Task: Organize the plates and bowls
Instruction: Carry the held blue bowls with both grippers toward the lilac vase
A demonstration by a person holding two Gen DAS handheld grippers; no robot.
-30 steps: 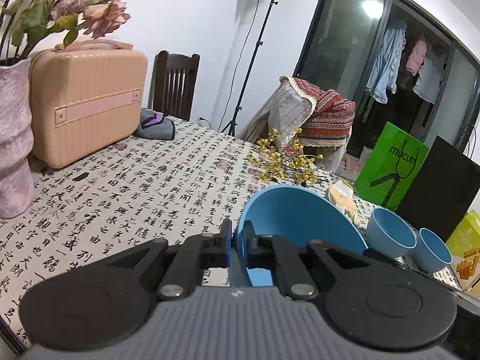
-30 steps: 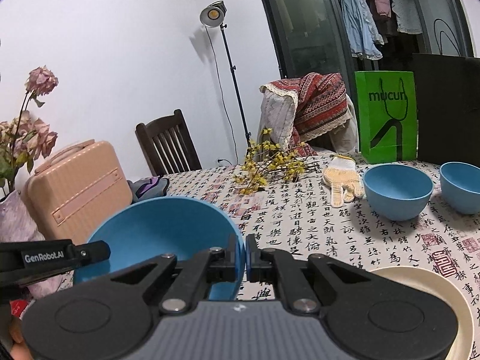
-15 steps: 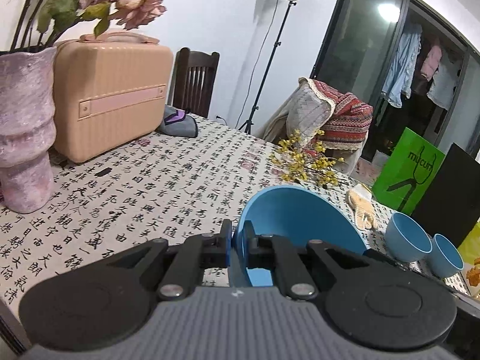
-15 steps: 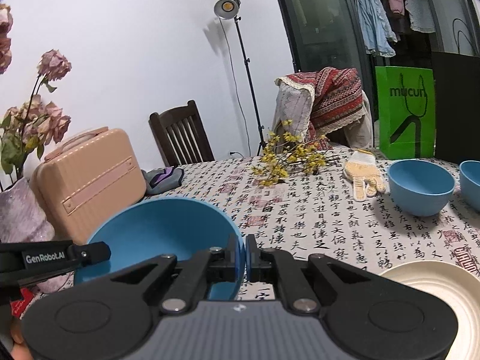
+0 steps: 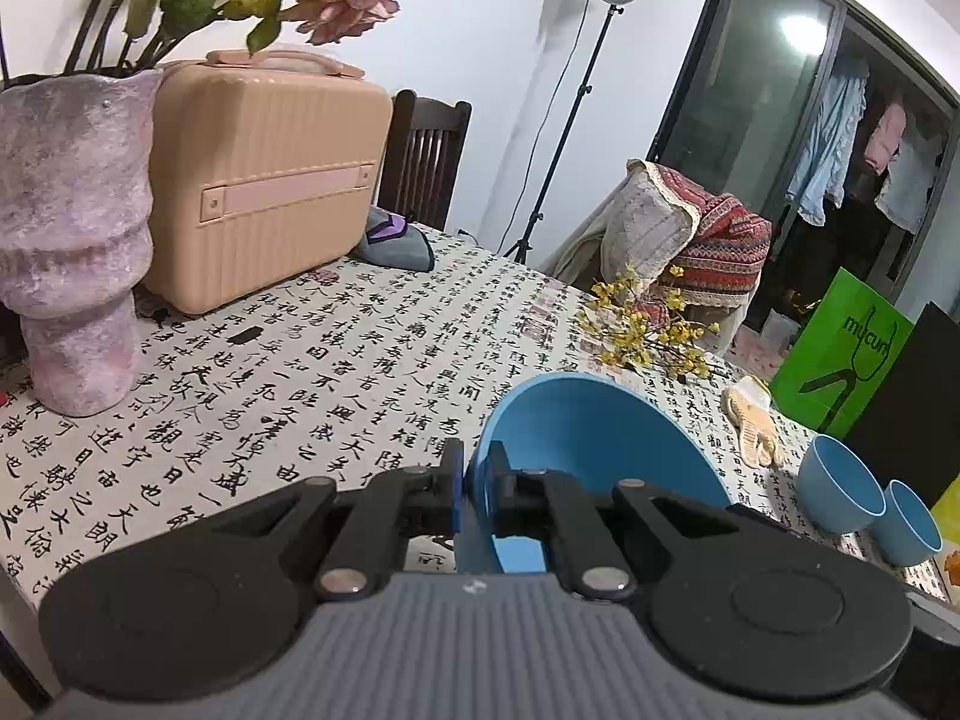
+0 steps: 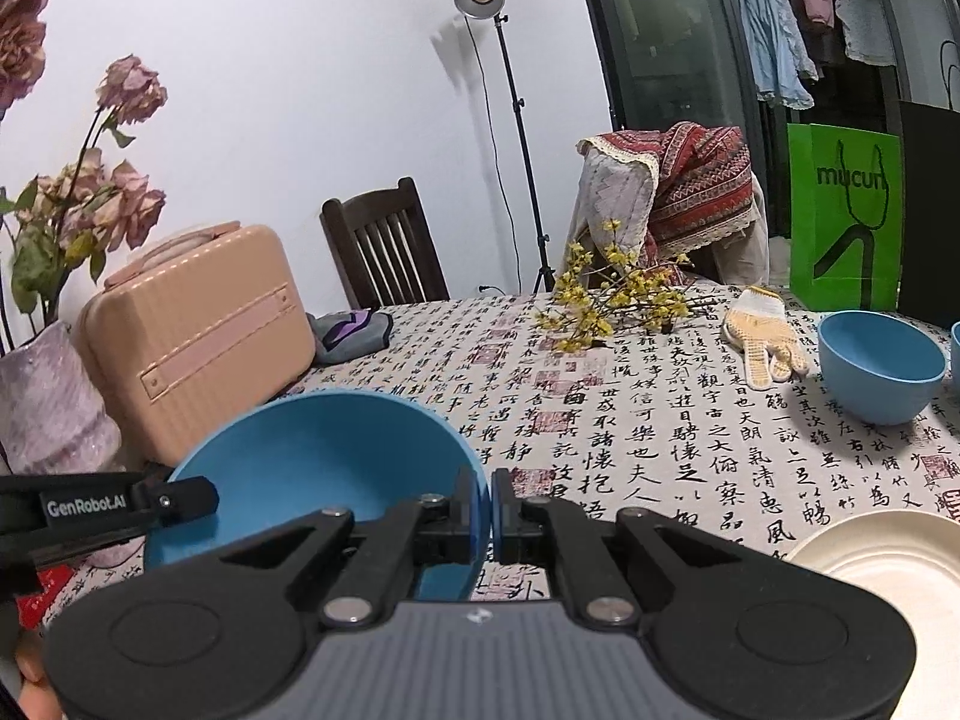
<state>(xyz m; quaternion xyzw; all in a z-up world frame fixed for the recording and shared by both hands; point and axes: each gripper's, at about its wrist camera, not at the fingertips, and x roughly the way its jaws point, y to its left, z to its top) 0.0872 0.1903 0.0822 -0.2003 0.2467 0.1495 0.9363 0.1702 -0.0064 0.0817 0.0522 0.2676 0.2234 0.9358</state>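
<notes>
A large blue bowl [image 5: 600, 438] [image 6: 324, 456] is held over the patterned tablecloth by both grippers. My left gripper [image 5: 476, 480] is shut on its left rim. On the opposite rim my right gripper [image 6: 487, 501] is shut too, and the left gripper's finger [image 6: 180, 495] shows across the bowl in the right wrist view. Two small blue bowls [image 5: 840, 486] [image 5: 909, 525] stand at the far right, the nearer one [image 6: 879, 366] beside a glove. A cream plate [image 6: 888, 552] lies at the right, partly cut off.
A purple vase [image 5: 72, 240] with dried roses and a peach suitcase [image 5: 264, 180] stand at the left. A grey-purple cloth [image 5: 393, 243], yellow flower sprigs [image 5: 648, 324], a knit glove [image 5: 750, 420] and a green bag [image 5: 840, 354] line the far side. Chairs stand behind the table.
Both grippers have carried the blue bowl to the left and slightly lower, so the vase and suitcase now look nearer and larger. Both grips on the rim are unchanged.
</notes>
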